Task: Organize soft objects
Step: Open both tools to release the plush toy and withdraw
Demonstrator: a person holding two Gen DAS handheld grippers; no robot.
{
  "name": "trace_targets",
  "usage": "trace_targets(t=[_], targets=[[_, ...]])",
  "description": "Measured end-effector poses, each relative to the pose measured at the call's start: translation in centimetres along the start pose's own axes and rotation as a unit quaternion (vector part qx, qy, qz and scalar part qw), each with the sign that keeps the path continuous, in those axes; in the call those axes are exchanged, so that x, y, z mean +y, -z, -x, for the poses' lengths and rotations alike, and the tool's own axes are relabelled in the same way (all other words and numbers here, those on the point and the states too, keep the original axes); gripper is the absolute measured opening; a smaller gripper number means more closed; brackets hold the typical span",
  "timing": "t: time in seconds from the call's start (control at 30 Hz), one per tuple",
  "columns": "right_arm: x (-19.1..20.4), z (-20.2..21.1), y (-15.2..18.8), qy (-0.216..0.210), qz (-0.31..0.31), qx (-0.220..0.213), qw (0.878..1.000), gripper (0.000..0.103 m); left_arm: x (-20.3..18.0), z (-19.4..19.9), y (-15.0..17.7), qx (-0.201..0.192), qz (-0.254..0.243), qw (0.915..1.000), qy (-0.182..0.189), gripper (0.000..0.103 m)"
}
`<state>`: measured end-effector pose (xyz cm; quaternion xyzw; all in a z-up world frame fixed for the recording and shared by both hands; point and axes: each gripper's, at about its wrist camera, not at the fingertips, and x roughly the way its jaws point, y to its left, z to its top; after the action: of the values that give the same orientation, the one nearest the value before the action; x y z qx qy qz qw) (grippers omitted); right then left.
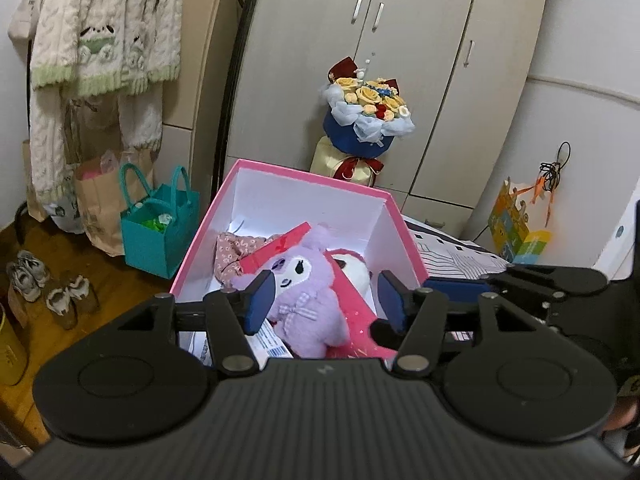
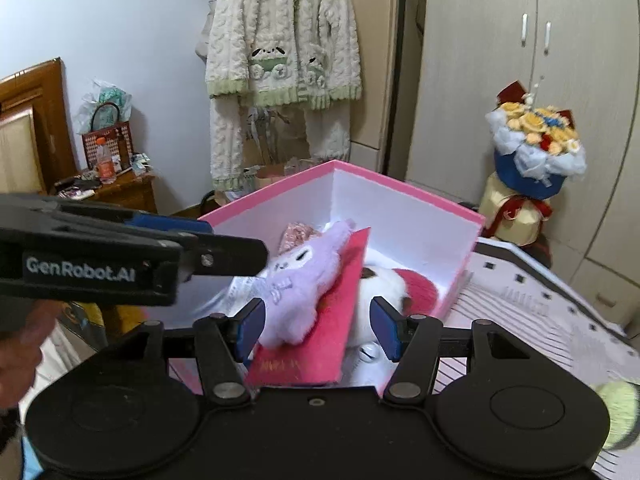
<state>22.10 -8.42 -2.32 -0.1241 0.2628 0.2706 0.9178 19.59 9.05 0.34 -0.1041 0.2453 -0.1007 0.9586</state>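
Observation:
A pink box point(image 1: 308, 176) point(image 2: 400, 184) with white inner walls stands open on the bed. Inside lie a purple plush point(image 1: 304, 300) point(image 2: 296, 284), a white and red plush point(image 1: 352, 268) point(image 2: 384, 284), a floral cloth point(image 1: 236, 252) point(image 2: 298, 234) and a red envelope point(image 1: 276, 252) point(image 2: 320, 344). My left gripper point(image 1: 326, 300) is open above the near end of the box, empty, with the purple plush between its pads. My right gripper point(image 2: 318, 328) is open and empty over the box. The left gripper also shows from the side in the right wrist view point(image 2: 140, 248).
A flower bouquet point(image 1: 368, 116) point(image 2: 536, 148) stands before the wardrobe point(image 1: 420, 60). A teal bag point(image 1: 158, 224) and shoes point(image 1: 48, 288) sit on the wooden floor at left. A knitted cardigan point(image 2: 280, 52) hangs on the wall. A green plush point(image 2: 620, 412) lies on the striped bedsheet point(image 2: 540, 312).

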Motion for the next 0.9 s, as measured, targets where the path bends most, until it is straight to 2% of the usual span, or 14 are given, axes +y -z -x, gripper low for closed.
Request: trace_targets(t=[0.27, 0.53, 0.9], targets=[[-0.4, 5.6, 1.3, 0.022, 0.016, -0.023, 0.999, 0.067, -3.3, 3.7, 0.6, -0.012, -0.04, 0.9991, 0.011, 0.06], [-2.5, 10.9, 4.0, 0.039, 0.009, -0.05, 0.998, 0.068, -7.3, 7.3, 2.1, -0.03, -0.078, 0.995, 0.053, 0.063], [-7.6, 13.7, 9.3, 0.039, -0.046, -0.031, 0.998, 0.068, -13.5, 7.1, 4.0, -0.016, -0.112, 0.986, 0.122, 0.063]])
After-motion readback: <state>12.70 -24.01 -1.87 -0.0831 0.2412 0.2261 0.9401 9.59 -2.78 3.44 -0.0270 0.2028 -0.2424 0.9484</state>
